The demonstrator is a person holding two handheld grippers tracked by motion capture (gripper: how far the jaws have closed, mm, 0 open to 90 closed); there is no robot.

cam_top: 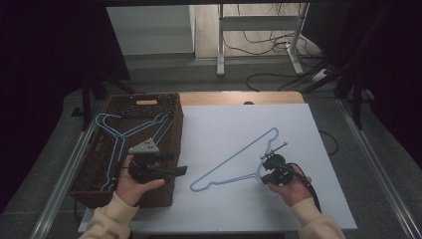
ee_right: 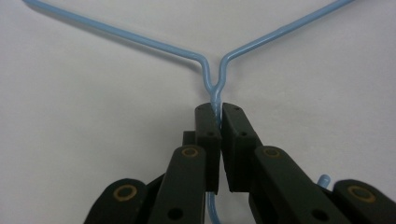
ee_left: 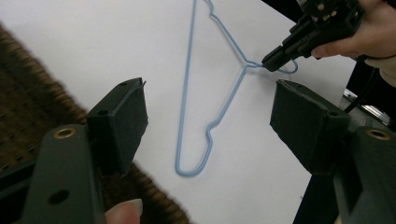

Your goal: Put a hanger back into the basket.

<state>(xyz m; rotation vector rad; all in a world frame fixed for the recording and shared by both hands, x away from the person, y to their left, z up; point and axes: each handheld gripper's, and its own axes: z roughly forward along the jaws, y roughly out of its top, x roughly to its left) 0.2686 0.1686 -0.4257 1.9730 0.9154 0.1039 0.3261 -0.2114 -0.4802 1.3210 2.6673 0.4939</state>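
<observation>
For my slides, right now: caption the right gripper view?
Right gripper shut on the blue wire hanger at its neck, over the white table.

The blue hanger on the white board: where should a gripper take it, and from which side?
Grip the blue hanger at its neck, where both shoulder wires merge into one stem below the hook. Come in from the hook end, jaws either side of the stem; it lies flat, so stay low. The right gripper is shut there; the left gripper is open.
</observation>
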